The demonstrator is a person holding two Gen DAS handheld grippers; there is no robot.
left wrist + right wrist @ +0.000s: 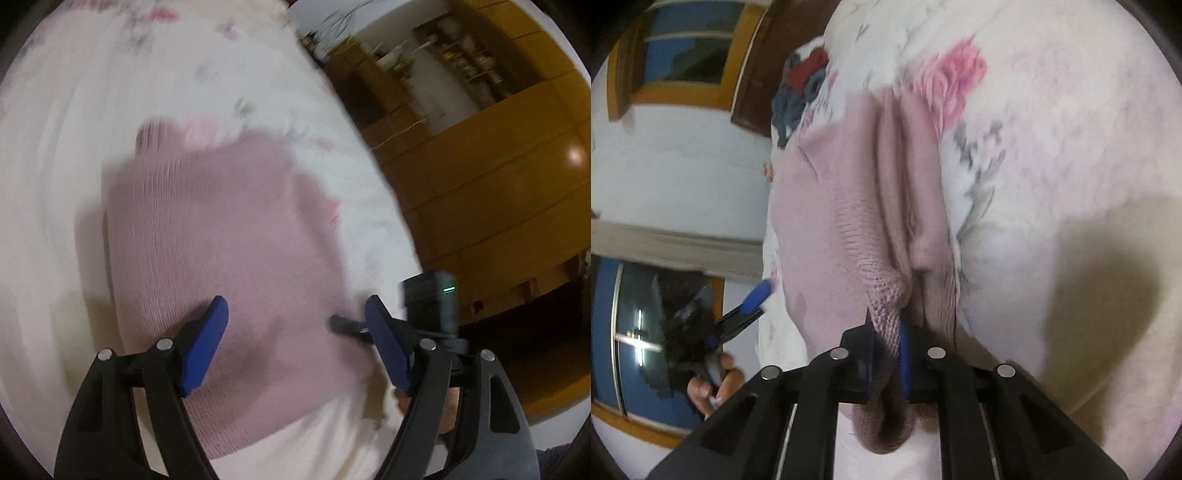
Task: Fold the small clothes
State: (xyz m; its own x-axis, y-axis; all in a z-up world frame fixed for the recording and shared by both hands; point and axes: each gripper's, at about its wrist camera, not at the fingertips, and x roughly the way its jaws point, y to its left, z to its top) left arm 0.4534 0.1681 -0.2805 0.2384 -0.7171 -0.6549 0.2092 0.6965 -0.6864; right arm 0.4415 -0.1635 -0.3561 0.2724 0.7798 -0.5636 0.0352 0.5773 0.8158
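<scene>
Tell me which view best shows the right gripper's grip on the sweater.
The right wrist view. There the right gripper is shut on a bunched fold of the pink sweater, the knit pinched between its blue pads. The left wrist view shows the sweater lying blurred on the bedsheet under the open left gripper, but not that grip.

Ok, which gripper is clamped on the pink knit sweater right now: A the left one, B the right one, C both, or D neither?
B: the right gripper is shut on a bunched fold of the pink knit sweater, while the left gripper is open above it.
</scene>
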